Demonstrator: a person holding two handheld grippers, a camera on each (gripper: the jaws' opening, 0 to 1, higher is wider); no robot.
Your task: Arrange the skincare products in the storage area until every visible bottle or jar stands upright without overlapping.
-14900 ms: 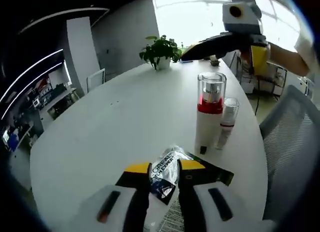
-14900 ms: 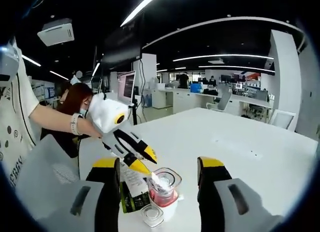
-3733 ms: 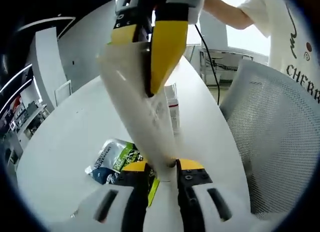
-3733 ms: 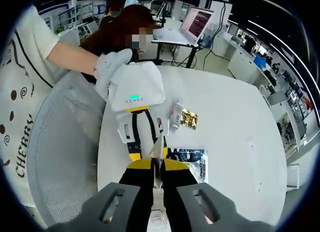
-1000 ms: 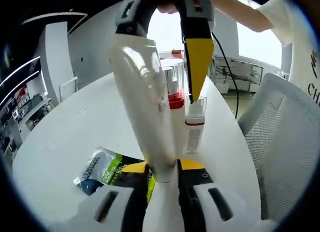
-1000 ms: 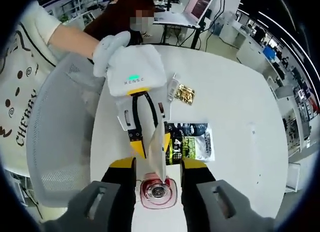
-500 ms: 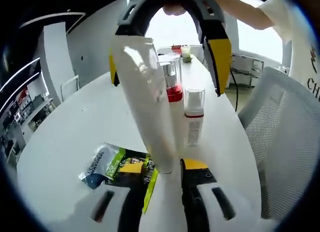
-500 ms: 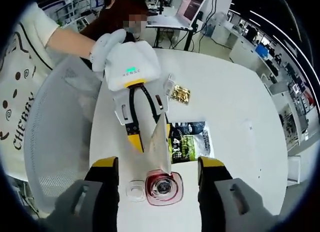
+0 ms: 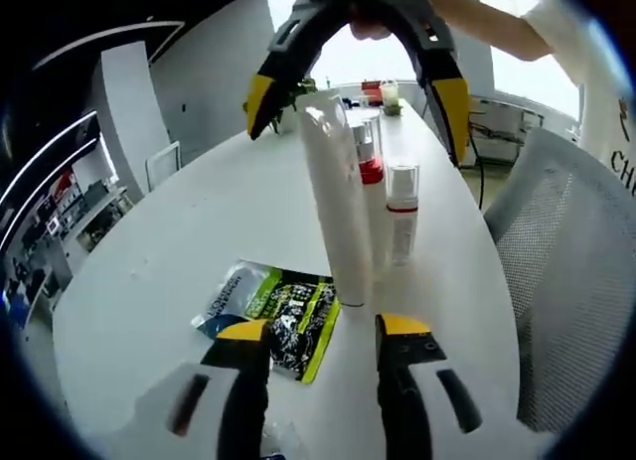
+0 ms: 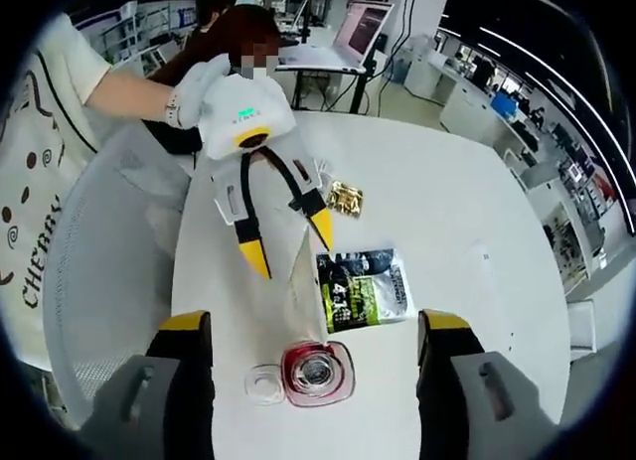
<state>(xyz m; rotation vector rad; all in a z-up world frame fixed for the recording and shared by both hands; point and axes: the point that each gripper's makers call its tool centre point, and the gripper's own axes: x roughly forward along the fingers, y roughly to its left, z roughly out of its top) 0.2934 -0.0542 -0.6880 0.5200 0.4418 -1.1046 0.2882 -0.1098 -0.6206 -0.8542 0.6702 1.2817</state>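
So the white tube (image 9: 338, 212) stands upright on the tabletop (image 9: 199, 251), tapered end up, right next to the red-collared pump bottle (image 9: 370, 172) and the small clear-capped bottle (image 9: 401, 217). A green sachet (image 9: 283, 316) lies flat beside them. My left gripper (image 9: 318, 331) sits low before the tube, fingers apart. My right gripper (image 10: 308, 326) hovers over everything, fingers spread wide, gripping nothing.

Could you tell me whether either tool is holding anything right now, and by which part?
Nothing is held. Both the left tool and the right tool are open, and the white tube stands free on the table between them.
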